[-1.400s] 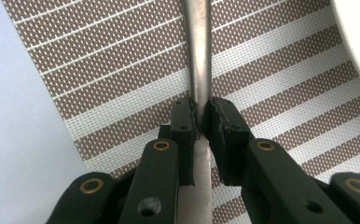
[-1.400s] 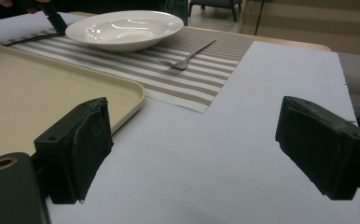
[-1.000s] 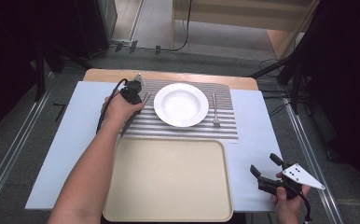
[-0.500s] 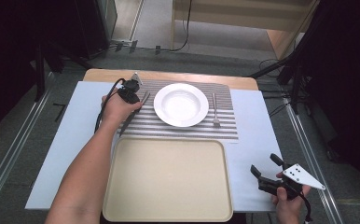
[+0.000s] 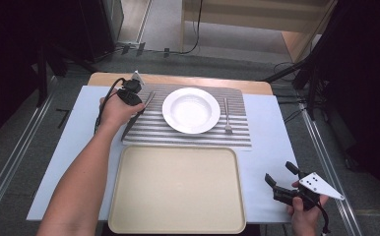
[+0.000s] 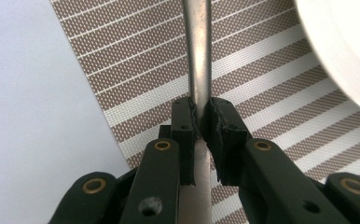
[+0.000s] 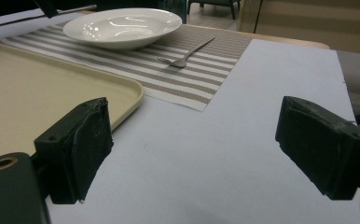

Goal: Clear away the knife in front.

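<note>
Left gripper view: slim, smooth metal knife (image 6: 199, 56) handle.

The tray (image 5: 178, 191) lies bare; the plate (image 5: 191, 110) crowds the placemat (image 5: 237, 133).

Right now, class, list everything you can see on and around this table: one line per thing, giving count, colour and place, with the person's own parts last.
Knife: one, silver, left of the plate, tilted over the placemat, gripped in the left claw.
Plate: one, white, middle of the placemat.
Fork: one, silver, on the placemat right of the plate.
Placemat: one, brown and white stripes, far half of the table.
Tray: one, beige, near side, in front of the placemat.
Table cover: one, pale blue, under everything.
Left claw: one, black, shut on the knife.
Right claw: one, black, open, above the cover right of the tray.
Left forearm: one, bare, from the bottom left.
</note>
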### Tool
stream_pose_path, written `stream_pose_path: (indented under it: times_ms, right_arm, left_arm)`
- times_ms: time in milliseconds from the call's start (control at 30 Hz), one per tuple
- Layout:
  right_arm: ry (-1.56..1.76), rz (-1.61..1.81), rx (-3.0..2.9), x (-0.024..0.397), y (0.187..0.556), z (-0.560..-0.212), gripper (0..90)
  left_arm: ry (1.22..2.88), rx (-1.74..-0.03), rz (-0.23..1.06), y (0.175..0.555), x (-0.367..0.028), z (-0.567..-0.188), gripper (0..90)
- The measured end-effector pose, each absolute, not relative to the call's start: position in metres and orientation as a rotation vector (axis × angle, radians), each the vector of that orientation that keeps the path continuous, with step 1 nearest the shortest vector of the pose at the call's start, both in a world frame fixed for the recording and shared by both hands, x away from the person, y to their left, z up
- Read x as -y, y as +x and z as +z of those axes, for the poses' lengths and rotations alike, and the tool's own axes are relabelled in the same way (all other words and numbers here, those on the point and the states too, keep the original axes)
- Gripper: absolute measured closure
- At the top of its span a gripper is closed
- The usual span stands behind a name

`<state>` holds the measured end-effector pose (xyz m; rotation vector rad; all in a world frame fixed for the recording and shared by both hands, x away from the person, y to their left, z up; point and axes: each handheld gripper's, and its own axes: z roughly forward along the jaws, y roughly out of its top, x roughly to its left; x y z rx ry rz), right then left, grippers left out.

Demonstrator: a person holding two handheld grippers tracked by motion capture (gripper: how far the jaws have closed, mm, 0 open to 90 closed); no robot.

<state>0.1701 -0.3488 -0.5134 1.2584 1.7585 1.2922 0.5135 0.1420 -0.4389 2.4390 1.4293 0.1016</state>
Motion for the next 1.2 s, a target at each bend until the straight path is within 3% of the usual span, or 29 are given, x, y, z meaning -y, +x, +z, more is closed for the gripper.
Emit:
stream_pose_path:
  times_ms: [567,1200]
  right_arm:
    - [1.258,1.287,-1.76,0.348,0.171,-0.514,9.9]
    - [1.257,1.278,-1.764,0.347,0.171,-0.514,9.9]
  left_arm:
    - [2.407,-1.379,0.059,0.479,-0.151,-0.425,79.7]
    - [2.398,-1.323,0.024,0.428,-0.159,-0.439,79.6]
